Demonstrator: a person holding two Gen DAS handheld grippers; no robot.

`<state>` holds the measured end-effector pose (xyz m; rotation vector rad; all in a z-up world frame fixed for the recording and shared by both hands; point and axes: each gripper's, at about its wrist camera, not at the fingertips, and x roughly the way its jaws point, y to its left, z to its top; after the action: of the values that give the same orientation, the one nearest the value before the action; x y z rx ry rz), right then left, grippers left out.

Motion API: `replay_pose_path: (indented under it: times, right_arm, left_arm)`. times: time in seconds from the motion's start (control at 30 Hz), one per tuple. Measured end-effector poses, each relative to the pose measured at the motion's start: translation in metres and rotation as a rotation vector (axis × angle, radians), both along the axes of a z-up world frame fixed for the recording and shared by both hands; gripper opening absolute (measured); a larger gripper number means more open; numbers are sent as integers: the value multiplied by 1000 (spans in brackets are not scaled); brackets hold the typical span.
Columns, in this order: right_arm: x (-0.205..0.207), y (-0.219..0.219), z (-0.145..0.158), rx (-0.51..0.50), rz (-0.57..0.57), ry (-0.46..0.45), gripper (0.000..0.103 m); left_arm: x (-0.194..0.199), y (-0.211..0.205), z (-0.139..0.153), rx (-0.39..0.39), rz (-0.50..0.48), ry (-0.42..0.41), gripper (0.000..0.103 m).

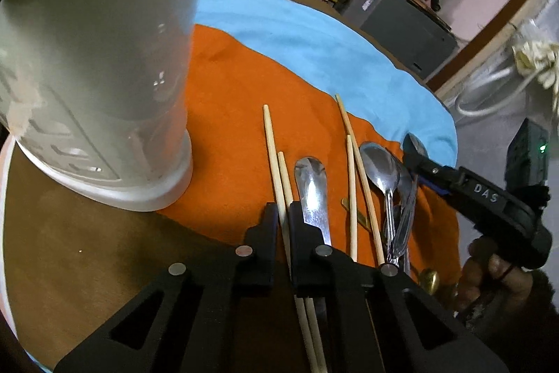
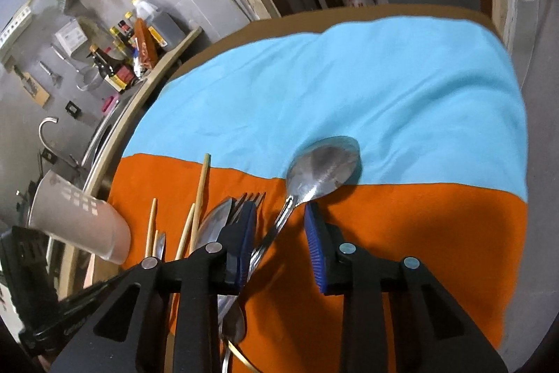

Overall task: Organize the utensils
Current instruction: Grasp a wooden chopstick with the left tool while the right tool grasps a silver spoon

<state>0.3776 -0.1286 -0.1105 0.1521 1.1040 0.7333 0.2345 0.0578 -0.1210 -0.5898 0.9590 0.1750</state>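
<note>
Four pale wooden chopsticks point(image 1: 270, 142) lying roughly parallel on the orange cloth, one pair pinched near its lower end. Beside them a flat steel knife point(image 1: 312, 187), stacked steel spoons point(image 1: 380, 170) and a fork point(image 2: 253, 200). Apart, bowl resting on the blue cloth, a large spoon point(image 2: 323, 165); at the left, upright, a white perforated utensil holder point(image 1: 101, 65).

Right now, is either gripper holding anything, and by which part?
The left gripper pinches two chopsticks partway along their length. The right gripper straddles the spoon handle, pads not touching it.

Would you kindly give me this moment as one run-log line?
left tool: shut on chopsticks | right tool: open around spoon handle | holder: upright
</note>
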Motion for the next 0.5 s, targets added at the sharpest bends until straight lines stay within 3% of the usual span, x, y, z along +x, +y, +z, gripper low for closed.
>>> replay_pose_path:
  times: [0.07, 0.13, 0.2, 0.33, 0.5]
  right_arm:
    - [3, -1, -2, 9, -10, 17, 24]
    - [6, -3, -4, 27, -14, 32, 11]
    - [6, -8, -5, 49, -30, 47, 7]
    - [2, -17, -5, 81, -52, 75, 3]
    - [-11, -24, -2, 53, -52, 85, 2]
  left_arm:
    - [-1, 1, 1, 1, 2, 4, 4]
    - [0, -1, 2, 9, -1, 8, 4]
    - [0, 0, 4, 4, -4, 10, 3]
    - [1, -4, 7, 6, -17, 18, 2]
    - [-11, -11, 13, 36, -36, 53, 2]
